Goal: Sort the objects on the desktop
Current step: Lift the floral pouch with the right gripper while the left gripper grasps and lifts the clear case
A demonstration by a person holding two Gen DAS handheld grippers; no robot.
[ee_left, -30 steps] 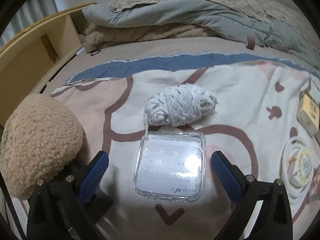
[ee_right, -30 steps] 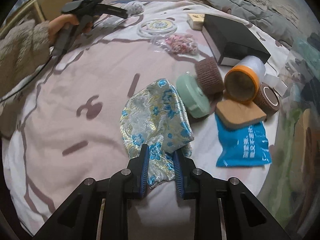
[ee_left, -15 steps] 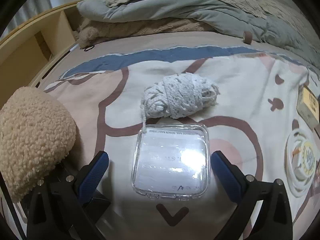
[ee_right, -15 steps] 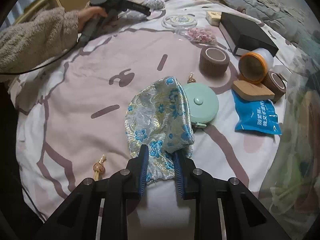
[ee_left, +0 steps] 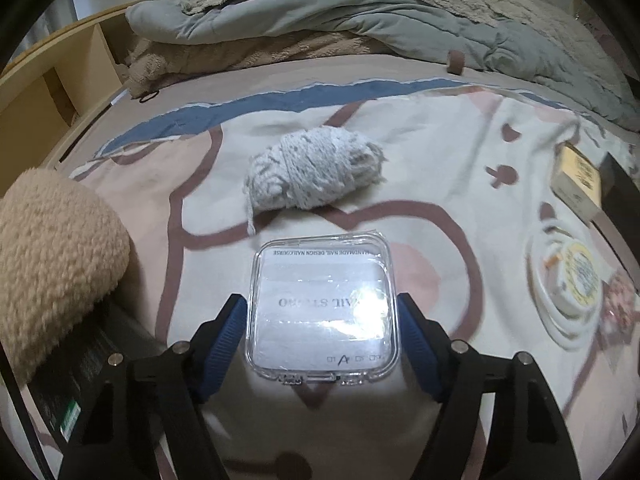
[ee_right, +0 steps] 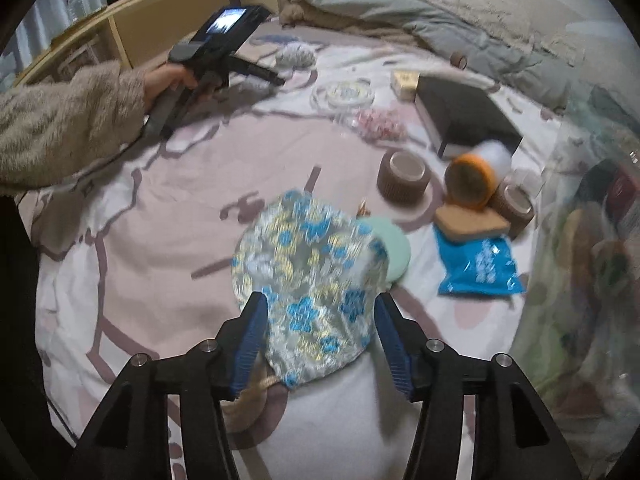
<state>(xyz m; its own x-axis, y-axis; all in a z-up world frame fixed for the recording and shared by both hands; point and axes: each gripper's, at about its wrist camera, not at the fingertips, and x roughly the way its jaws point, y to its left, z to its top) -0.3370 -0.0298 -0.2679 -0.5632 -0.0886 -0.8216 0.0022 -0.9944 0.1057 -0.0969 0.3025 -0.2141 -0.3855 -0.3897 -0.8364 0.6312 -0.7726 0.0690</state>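
Observation:
In the left wrist view a clear square plastic case (ee_left: 324, 304) with a white printed card lies on the patterned bedsheet. My left gripper (ee_left: 322, 320) is closing, and its blue pads touch the case's two sides. A ball of white-grey yarn (ee_left: 316, 178) sits just beyond the case. In the right wrist view my right gripper (ee_right: 318, 320) is opening over a blue-and-gold floral pouch (ee_right: 308, 256). The pouch is blurred and sits loose between the jaws, with the pads off it. It partly covers a mint-green round case (ee_right: 394, 250).
A fluffy beige sleeve (ee_left: 52, 260) fills the left. A white coil (ee_left: 568, 284) and a yellow box (ee_left: 578, 184) lie to the right. Near the pouch are a blue packet (ee_right: 480, 268), brown roll (ee_right: 404, 176), orange-lidded jar (ee_right: 470, 180), black box (ee_right: 464, 116) and clear bag (ee_right: 580, 260).
My left jaws have come in from wide open to the sides of the clear case. My right jaws have spread apart and let go of the floral pouch while rising a little.

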